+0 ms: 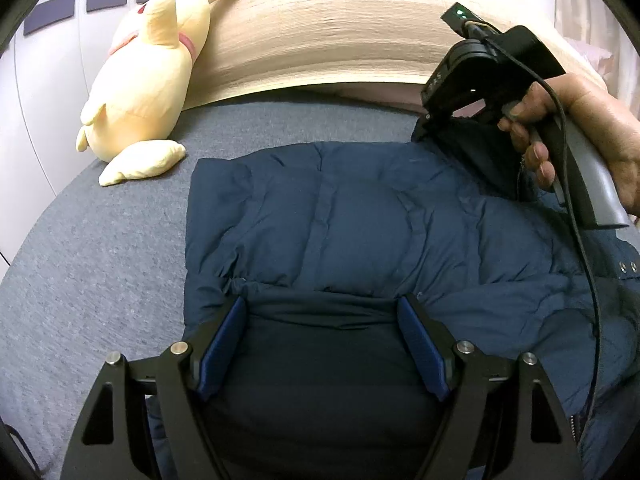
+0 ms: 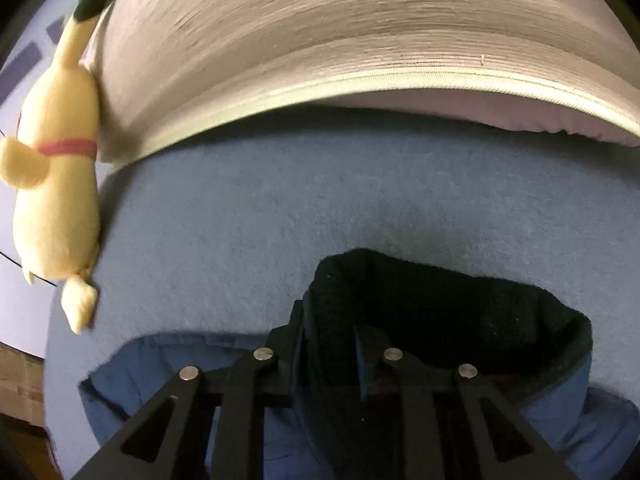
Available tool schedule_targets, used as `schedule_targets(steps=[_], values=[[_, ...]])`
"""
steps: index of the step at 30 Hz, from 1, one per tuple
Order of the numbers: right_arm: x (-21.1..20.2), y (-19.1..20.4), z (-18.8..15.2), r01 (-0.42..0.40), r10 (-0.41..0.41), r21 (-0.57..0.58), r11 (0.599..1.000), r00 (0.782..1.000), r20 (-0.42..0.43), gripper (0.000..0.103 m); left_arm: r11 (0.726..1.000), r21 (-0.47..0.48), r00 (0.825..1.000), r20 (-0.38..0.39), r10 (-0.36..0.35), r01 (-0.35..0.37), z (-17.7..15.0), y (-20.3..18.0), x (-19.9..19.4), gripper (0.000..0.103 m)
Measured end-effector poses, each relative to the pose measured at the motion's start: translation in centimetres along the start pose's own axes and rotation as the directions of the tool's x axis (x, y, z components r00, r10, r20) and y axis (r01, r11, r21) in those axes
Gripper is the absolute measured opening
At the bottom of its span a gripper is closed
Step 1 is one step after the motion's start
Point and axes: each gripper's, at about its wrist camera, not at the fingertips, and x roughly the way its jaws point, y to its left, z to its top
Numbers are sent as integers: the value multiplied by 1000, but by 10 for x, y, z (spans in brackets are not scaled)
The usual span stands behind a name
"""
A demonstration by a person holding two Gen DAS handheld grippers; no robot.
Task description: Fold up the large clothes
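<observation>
Two grippers over one navy jacket (image 1: 360,220), which lies spread on a grey bed (image 1: 100,260) and fills the centre and lower right of the left wrist view. Left gripper (image 1: 322,344) sits at the bottom centre of that frame, jaws spread wide, blue pads (image 1: 218,354) standing apart over a darker band of the jacket; the pads press on nothing, though whether their tips touch the cloth is hard to tell. Right gripper (image 1: 430,120) shows in the upper right of the same frame, held by a hand (image 1: 580,136) with a black cable (image 1: 580,248) trailing down the right side. Its tip meets the jacket's far right corner, where dark cloth is bunched up.

In the right wrist view, blurred, the right gripper (image 2: 330,344) is at bottom centre with jaws nearly together and the dark fleece collar (image 2: 440,312) pinched between them; the collar rises above the fingers and curls to the right. Blue jacket shell (image 2: 160,364) spreads at lower left and lower right.

A yellow plush toy (image 1: 148,80) lies in the upper left of the left view, just beside a beige ribbed blanket (image 1: 340,32) running across the top. Plush is well apart from the jacket.
</observation>
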Motion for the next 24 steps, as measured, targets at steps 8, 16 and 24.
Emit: schedule_targets(steps=[8, 16, 24], values=[[10, -49, 7, -143, 138, 227, 963, 990, 38, 20, 1000, -1, 1000, 4, -3, 3, 0, 0, 0, 78], [-27, -50, 3, -192, 174, 195, 962, 979, 106, 23, 1000, -1, 1000, 5, -4, 4, 0, 0, 1, 78], [-58, -22, -10, -115, 113, 8, 993, 988, 106, 69, 1000, -1, 1000, 6, -8, 8, 0, 1, 1, 78]])
